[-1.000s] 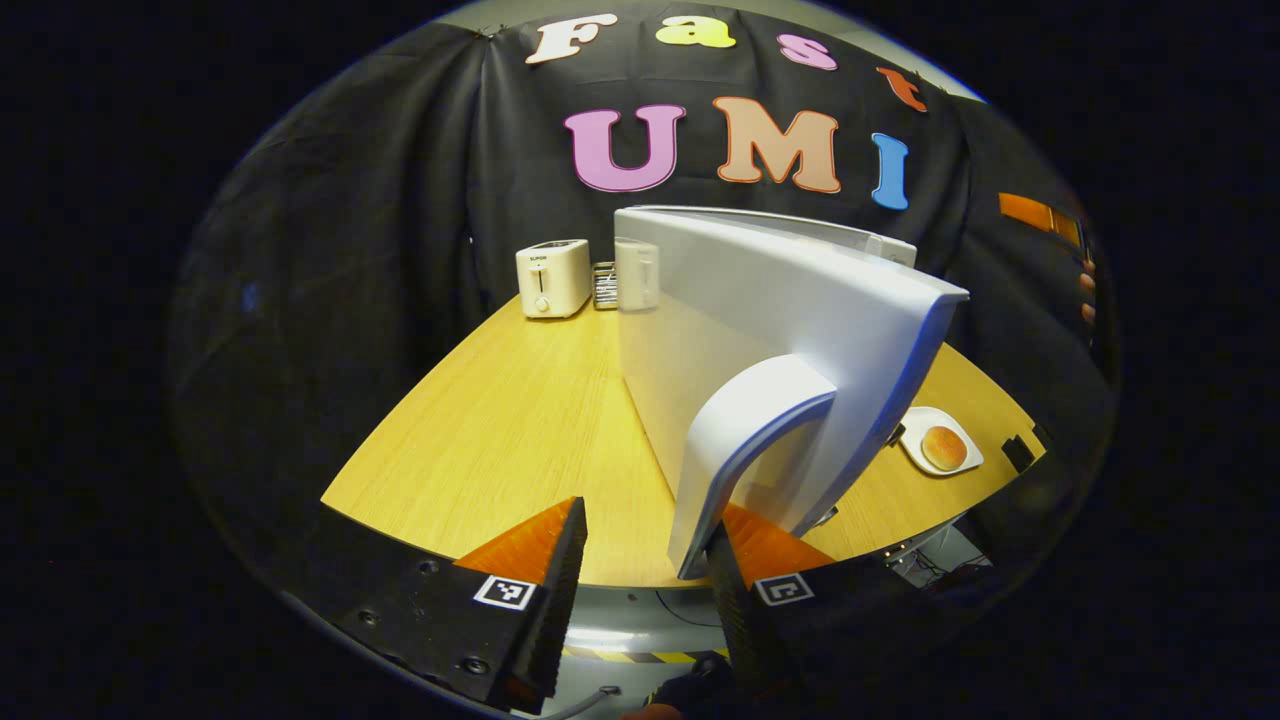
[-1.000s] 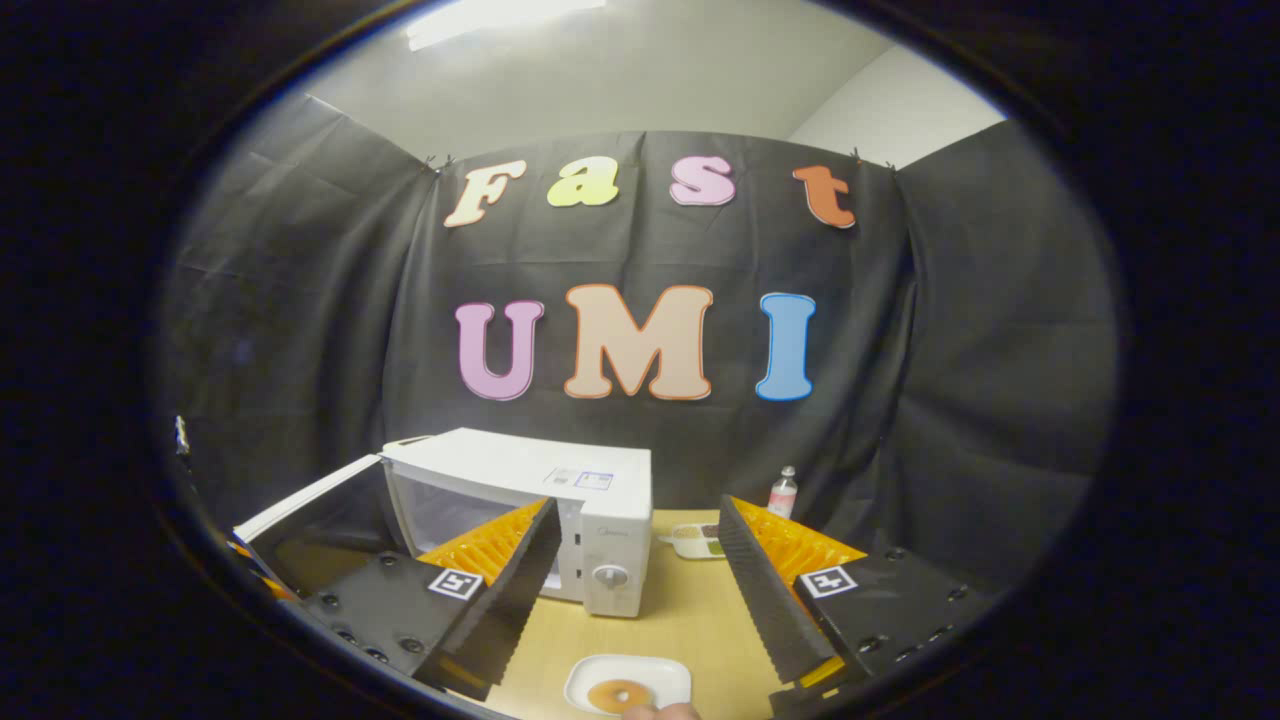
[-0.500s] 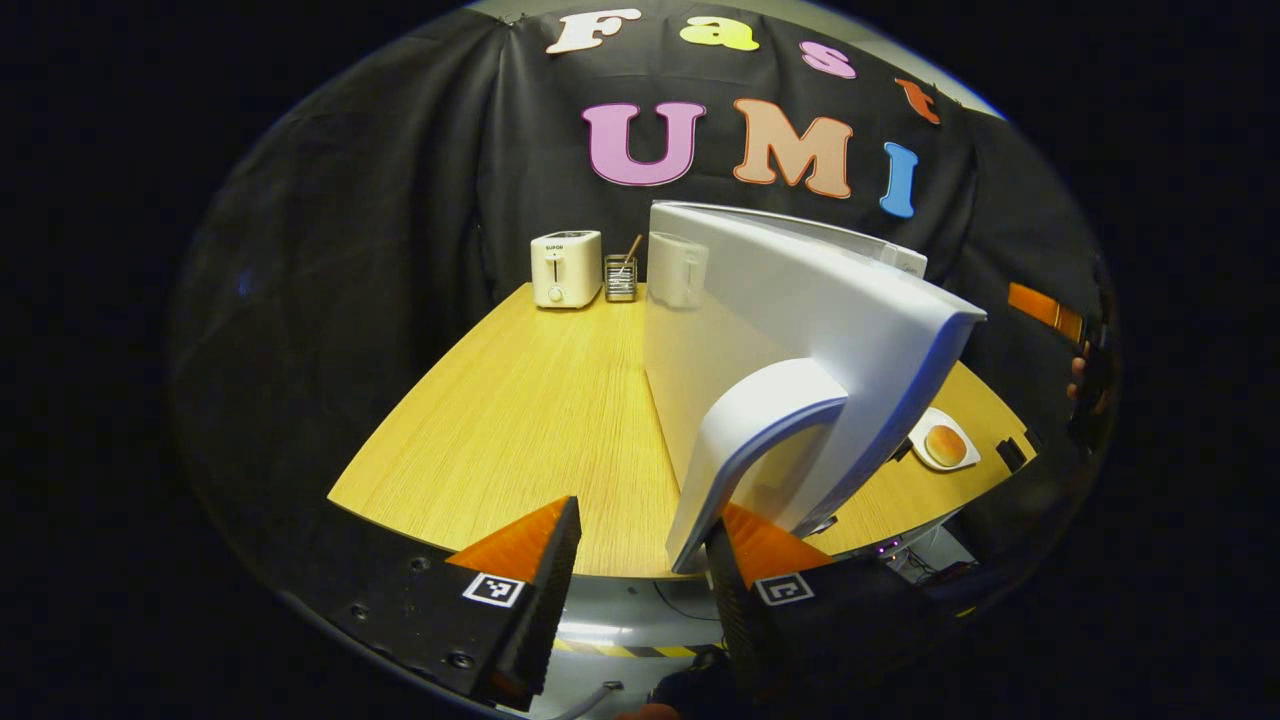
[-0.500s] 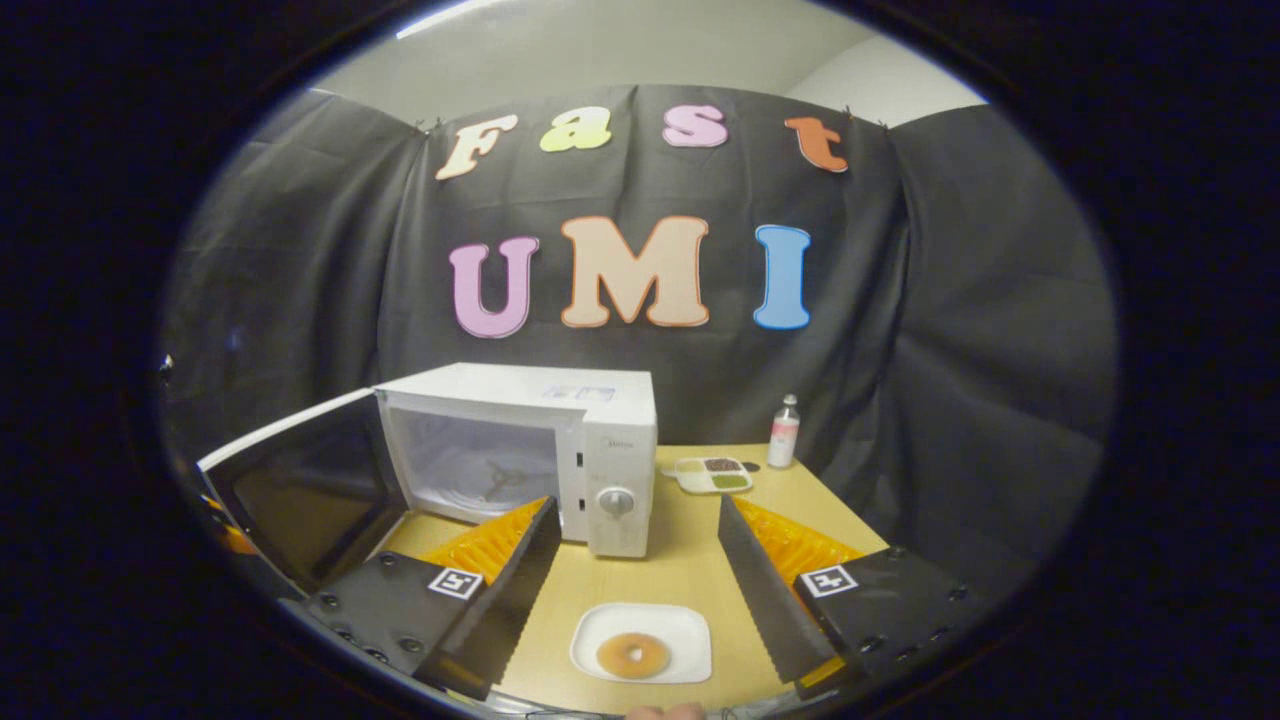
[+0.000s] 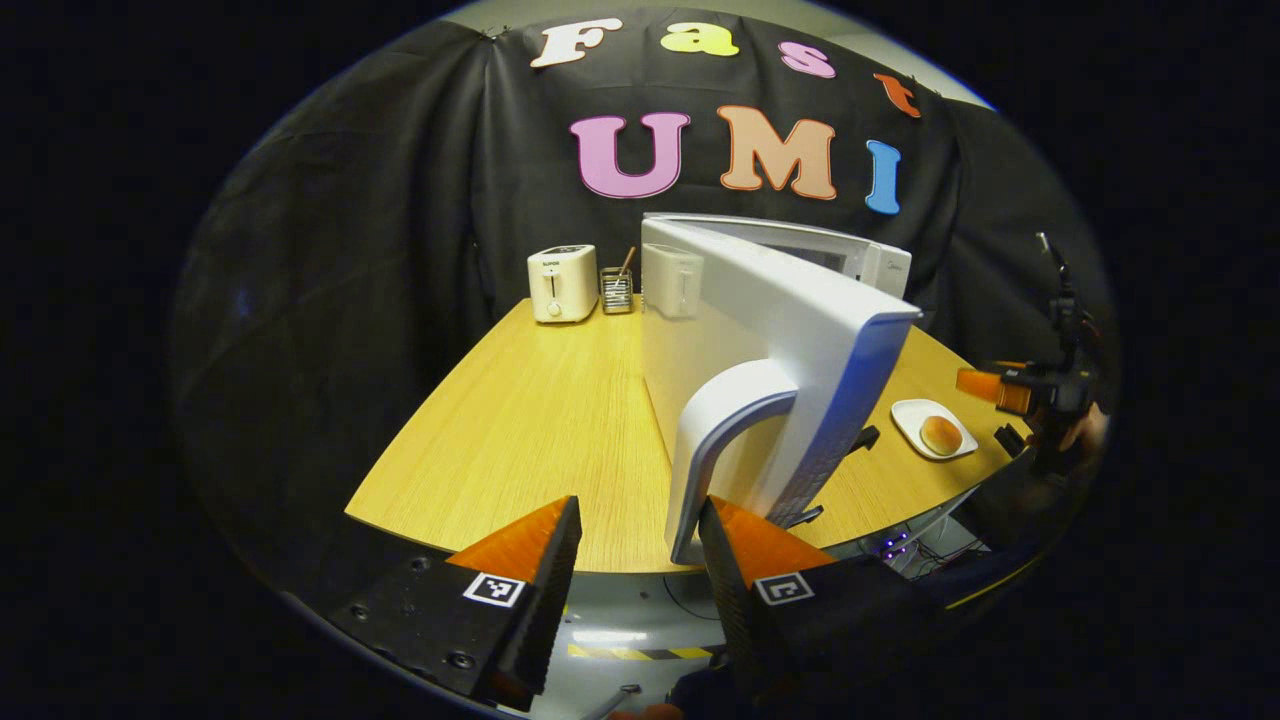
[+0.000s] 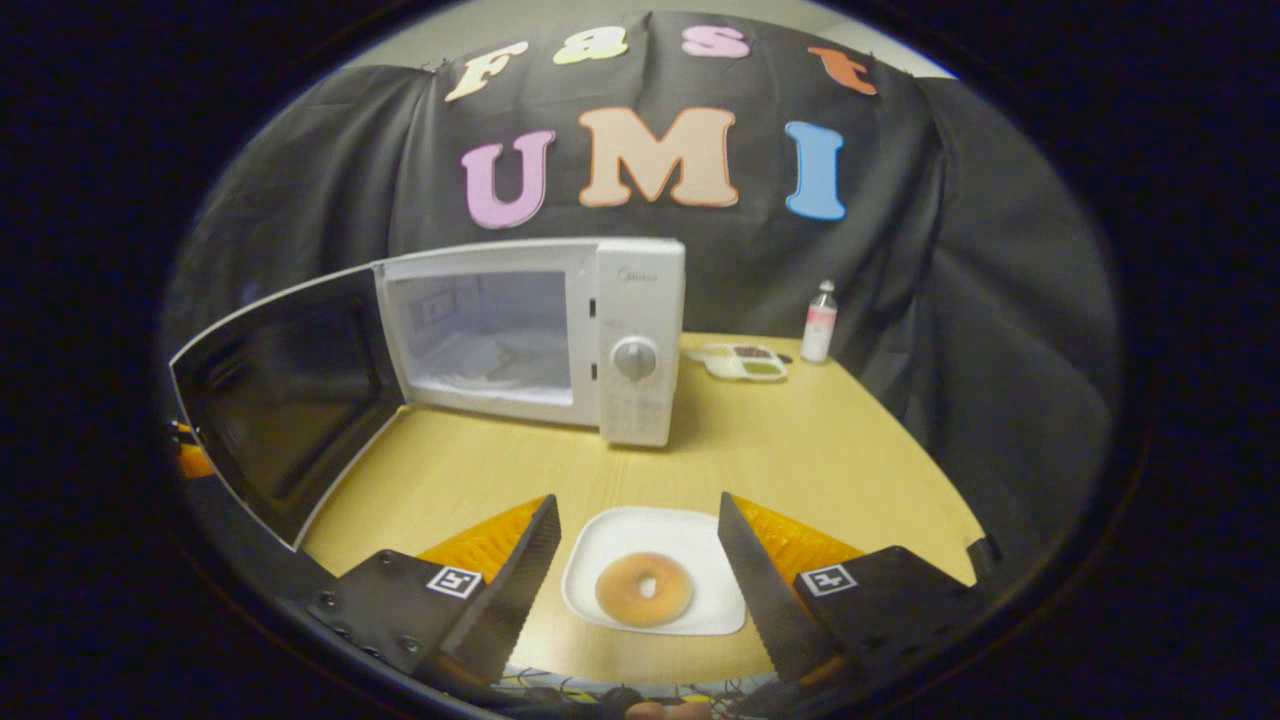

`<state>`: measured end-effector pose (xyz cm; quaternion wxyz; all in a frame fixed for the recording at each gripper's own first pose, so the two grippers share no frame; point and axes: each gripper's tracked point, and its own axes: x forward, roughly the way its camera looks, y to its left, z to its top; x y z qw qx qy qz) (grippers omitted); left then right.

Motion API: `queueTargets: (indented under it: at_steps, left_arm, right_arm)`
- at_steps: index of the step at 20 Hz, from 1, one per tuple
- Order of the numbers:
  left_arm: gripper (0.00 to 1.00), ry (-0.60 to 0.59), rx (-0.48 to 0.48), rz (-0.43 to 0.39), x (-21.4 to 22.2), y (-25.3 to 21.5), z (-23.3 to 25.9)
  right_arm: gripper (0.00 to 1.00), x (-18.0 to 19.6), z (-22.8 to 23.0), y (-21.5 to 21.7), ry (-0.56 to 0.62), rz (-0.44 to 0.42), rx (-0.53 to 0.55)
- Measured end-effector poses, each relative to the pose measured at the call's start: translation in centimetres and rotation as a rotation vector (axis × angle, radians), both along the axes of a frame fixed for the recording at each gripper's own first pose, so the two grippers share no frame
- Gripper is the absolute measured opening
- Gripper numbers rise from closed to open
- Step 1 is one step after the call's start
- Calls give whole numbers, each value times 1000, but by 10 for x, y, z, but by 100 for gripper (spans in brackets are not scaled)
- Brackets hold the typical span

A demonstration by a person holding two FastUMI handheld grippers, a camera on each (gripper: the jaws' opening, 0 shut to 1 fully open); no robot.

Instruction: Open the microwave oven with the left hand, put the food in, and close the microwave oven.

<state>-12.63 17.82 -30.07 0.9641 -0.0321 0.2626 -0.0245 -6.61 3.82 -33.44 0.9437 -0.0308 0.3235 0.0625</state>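
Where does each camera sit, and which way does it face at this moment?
Left gripper view: rides on the left gripper, by the handle of the open microwave door, facing along the table toward a toaster; its own jaws are open.
Right gripper view: rides on the right gripper, low at the table's near edge, facing the microwave; its open jaws stand either side of the plate with the doughnut.
Shared: microwave, door, table, plate and doughnut; the left gripper view also catches the right gripper at its right edge.
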Motion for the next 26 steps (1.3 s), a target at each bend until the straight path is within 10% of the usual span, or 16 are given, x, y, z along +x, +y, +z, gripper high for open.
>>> queueTargets:
  at_steps: [14,18,22,26]
  left_arm:
    - [68,-389,143,190,12,40,196]
    - [99,-439,162,291,17,49,222]
    - [97,-461,165,310,20,48,238]
    - [97,-482,166,291,23,37,250]
  right_arm:
    - [99,-20,-89,-19,226,-57,-79]
    - [96,-21,-96,-16,264,-109,-2]
    - [73,-20,-95,-17,275,-112,5]
    - [73,-20,-94,-20,282,-126,18]
